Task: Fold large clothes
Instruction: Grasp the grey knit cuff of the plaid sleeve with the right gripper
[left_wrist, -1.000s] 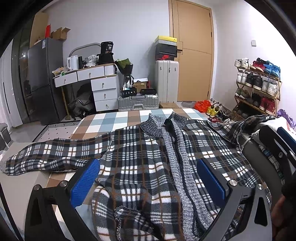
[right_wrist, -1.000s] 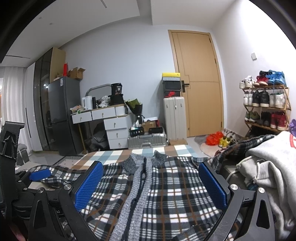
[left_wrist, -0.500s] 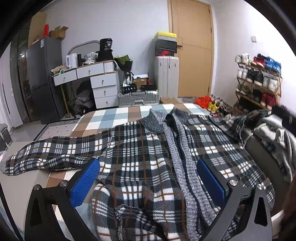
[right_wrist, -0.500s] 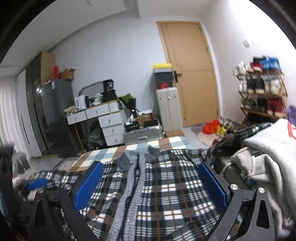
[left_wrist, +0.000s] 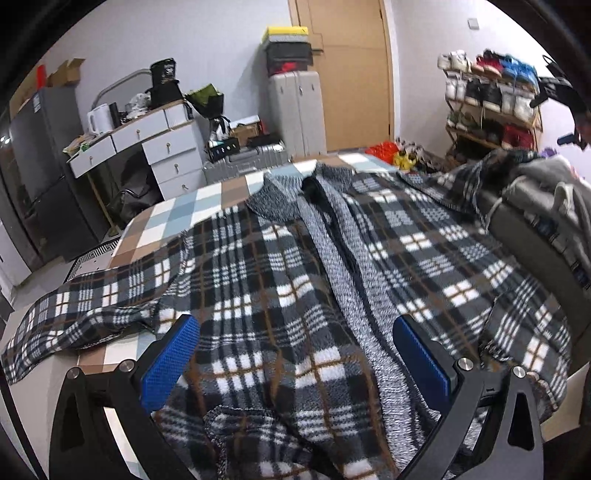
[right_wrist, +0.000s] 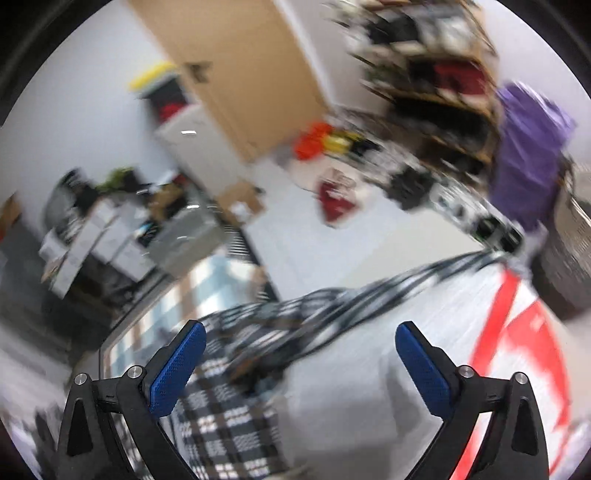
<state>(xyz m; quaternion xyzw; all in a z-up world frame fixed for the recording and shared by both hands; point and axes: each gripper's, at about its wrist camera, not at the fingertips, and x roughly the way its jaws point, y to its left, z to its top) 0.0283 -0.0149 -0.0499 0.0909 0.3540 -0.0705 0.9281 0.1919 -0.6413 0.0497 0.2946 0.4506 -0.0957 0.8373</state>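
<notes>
Plaid jacket (left_wrist: 295, 266) flat; no legible writing; left gripper (left_wrist: 295, 350), right gripper (right_wrist: 300, 354) both spread, empty.

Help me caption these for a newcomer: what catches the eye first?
The big plaid jacket spread face up over the checked bed, one sleeve trailing off to the left. Both the left gripper and right gripper hang open; the right view is blurred, tilted over a grey and red garment.

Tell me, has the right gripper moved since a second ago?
Yes. The right gripper has swung right and tilted: the wooden door now leans up-left, and the grey garment with red print fills its view, motion-blurred.
</notes>
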